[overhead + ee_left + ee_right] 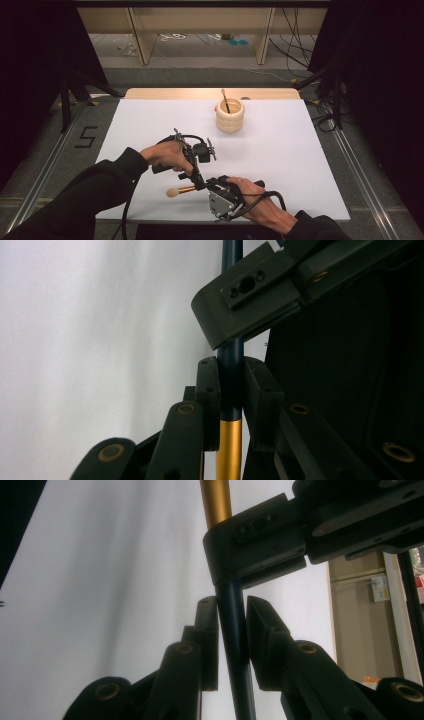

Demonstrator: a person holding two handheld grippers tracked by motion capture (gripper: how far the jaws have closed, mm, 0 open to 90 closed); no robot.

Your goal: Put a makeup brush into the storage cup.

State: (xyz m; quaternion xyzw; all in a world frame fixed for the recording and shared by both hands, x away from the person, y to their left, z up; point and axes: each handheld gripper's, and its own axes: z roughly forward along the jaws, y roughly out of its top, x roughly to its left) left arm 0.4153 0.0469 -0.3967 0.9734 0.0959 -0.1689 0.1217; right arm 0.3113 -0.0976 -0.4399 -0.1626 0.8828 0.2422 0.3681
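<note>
Brush point(181, 190) is being held low in the frame of the high view, just above the white counter point(280, 165), its pale tip pointing toward the left edge. It is being clamped by both grippers at once: the left gripper point(231, 385) is closed on the dark handle beside the gold band, and the right gripper point(232, 625) is closed on the dark handle farther along. A slip or a bent handle is being risked if the hands are pulled in different directions. The cream cup point(230, 115), in the upper middle, could be tipped if the brush is brought in at an angle.
</note>
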